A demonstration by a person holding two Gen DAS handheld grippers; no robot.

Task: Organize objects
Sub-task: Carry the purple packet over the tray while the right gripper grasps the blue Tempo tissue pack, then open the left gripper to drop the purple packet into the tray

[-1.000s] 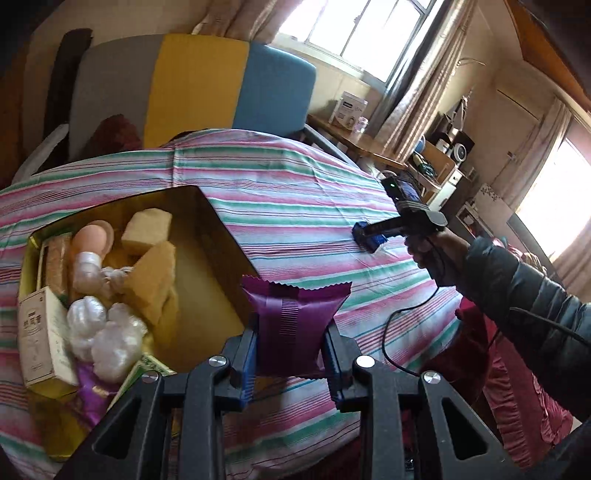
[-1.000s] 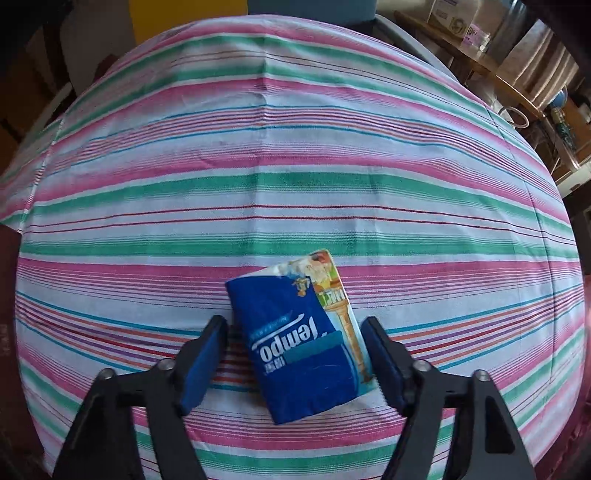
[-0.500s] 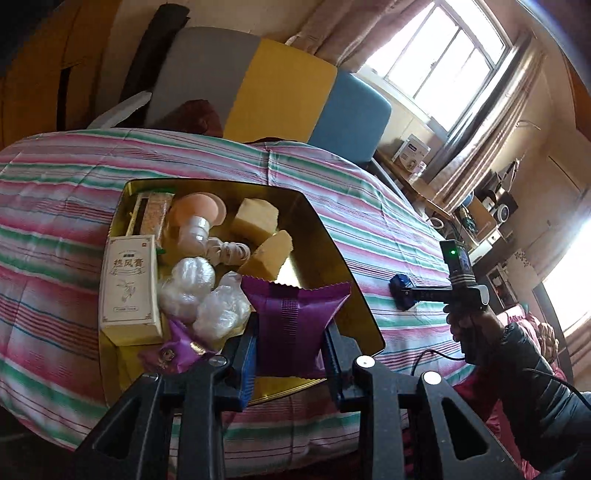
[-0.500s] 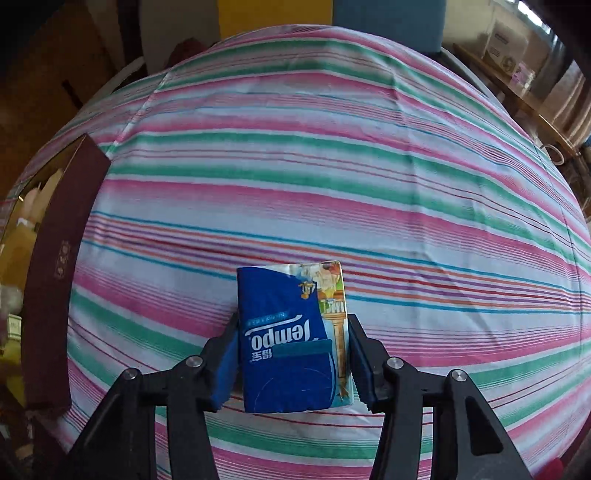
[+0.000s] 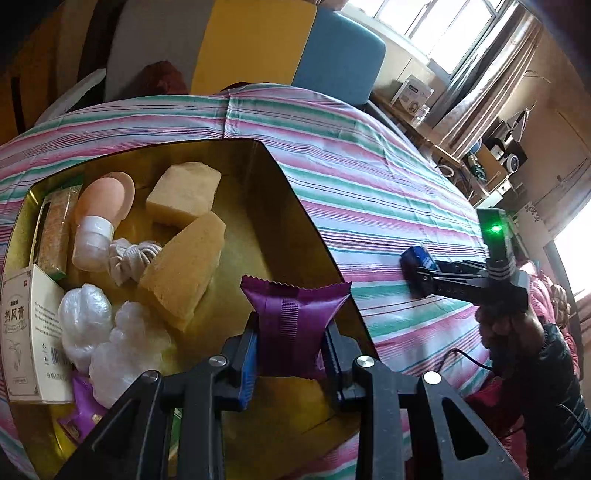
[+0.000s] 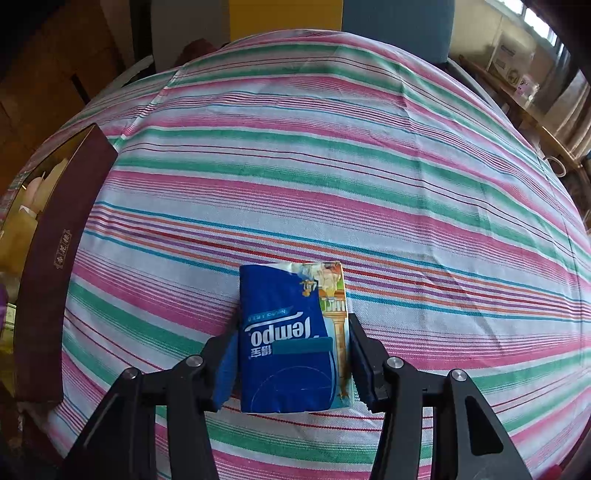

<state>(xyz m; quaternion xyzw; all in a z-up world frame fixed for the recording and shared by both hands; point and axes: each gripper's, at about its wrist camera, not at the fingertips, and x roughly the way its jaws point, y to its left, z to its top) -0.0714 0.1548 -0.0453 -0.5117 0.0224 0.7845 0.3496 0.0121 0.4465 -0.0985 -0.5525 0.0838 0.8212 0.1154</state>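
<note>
Daylight from blown-out window (image 5: pixel 443 26), dim corners, strong fisheye bending, mostly sharp

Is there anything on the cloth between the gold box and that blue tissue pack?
Nothing: in the right wrist view only bare striped cloth lies between the box and the tissue pack. The left wrist view shows the same.

Our left gripper (image 5: pixel 290 356) clamps a purple packet (image 5: pixel 293 325) above the gold box (image 5: pixel 295 195). Our right gripper (image 5: pixel 415 275) pinches a blue pack (image 5: pixel 416 257) on the striped cloth (image 5: pixel 369 184).

A striped cloth (image 6: pixel 332 177) carries a gold tin (image 5: pixel 280 206) and a tissue pack (image 6: pixel 284 332).
</note>
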